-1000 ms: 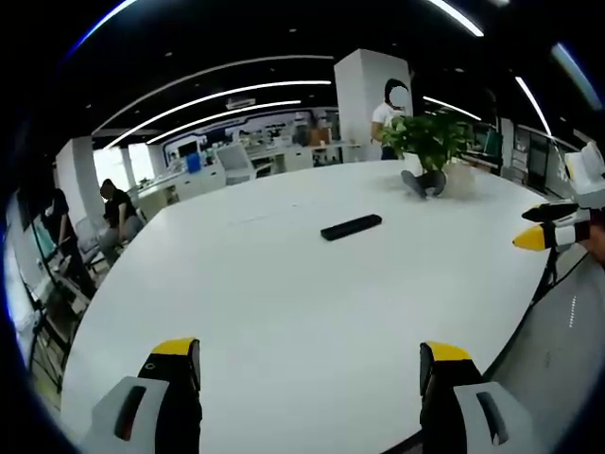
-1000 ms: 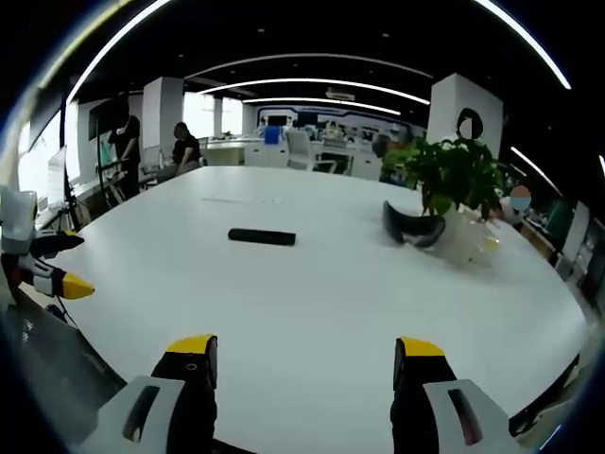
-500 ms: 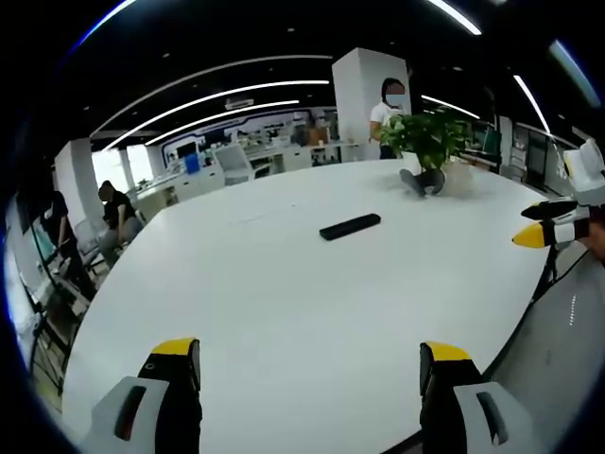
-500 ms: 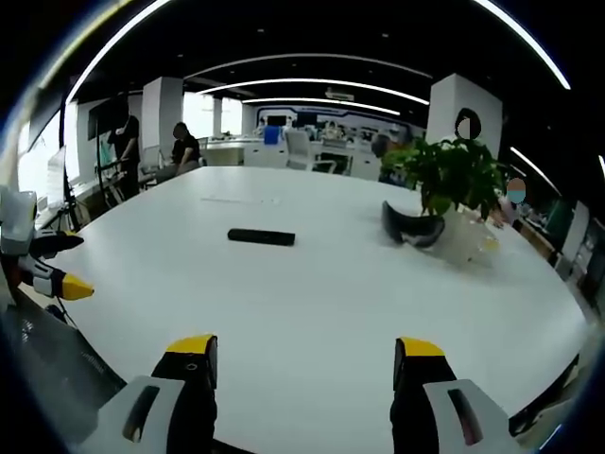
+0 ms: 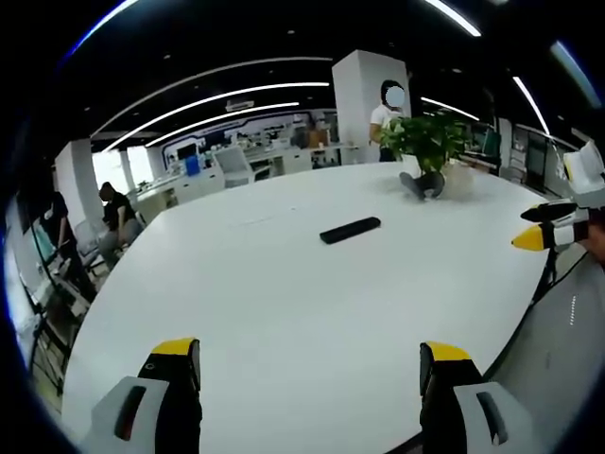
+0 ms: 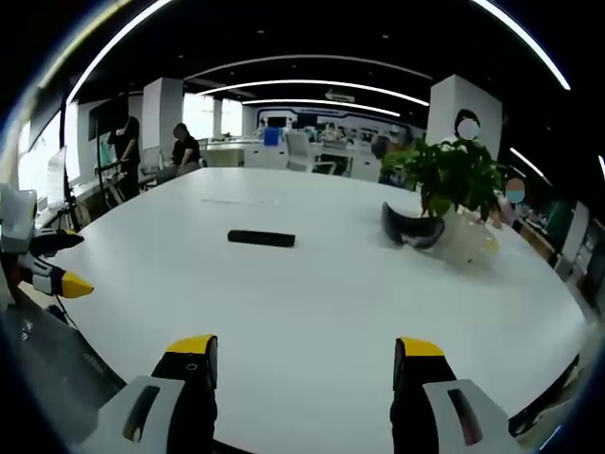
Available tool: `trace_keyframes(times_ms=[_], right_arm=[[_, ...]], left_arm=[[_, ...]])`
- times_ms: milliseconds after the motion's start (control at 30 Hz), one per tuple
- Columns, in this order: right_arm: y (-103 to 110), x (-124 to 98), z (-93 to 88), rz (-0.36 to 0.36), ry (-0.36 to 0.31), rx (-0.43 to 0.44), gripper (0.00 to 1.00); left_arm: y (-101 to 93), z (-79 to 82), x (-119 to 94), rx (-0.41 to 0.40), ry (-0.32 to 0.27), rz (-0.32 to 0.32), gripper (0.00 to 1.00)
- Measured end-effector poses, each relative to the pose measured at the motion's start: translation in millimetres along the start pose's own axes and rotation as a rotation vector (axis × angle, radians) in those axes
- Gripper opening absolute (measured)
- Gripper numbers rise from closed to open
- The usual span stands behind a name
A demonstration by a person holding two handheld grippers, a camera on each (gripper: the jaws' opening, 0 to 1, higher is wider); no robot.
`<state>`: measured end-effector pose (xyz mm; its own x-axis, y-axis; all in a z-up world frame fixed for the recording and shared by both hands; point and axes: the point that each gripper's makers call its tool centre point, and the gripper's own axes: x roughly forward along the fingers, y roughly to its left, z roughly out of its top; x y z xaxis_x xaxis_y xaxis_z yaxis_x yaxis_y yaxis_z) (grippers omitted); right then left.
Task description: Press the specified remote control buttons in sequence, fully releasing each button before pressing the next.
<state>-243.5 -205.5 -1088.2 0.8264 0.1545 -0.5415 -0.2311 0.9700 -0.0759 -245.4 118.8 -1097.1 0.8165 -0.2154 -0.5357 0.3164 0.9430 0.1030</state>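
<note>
**Black remote on white, yellow tips below**

I see a plain white tabletop (image 5: 284, 284) with a black remote (image 5: 351, 228) at 12 o'clock. My left hand-held gripper (image 5: 307, 364) and right hand-held gripper (image 6: 302, 357) are black, yellow-tipped, on grey bodies. The plant (image 6: 454, 175) is green.

Black gripper (image 5: 302, 364), yellow-tipped jaws

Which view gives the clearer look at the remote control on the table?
Neither shows its buttons. The right gripper view is slightly better: the remote control lies side-on and level on the white table. In the left gripper view it lies angled, equally distant and small.
</note>
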Motion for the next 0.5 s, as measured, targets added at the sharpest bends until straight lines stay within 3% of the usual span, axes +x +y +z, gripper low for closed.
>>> trace_keyframes(times_ms=[233,500], right_arm=[[1.7,0.0,-0.7,0.006,0.004,-0.011,0.74],[2.9,0.7,-2.2,0.013,0.016,-0.007,0.70]], left_arm=[[4.0,17.1,1.7,0.028,-0.025,-0.007,1.00],[-1.2,38.0,11.0,0.050,-0.028,-0.060,0.96]])
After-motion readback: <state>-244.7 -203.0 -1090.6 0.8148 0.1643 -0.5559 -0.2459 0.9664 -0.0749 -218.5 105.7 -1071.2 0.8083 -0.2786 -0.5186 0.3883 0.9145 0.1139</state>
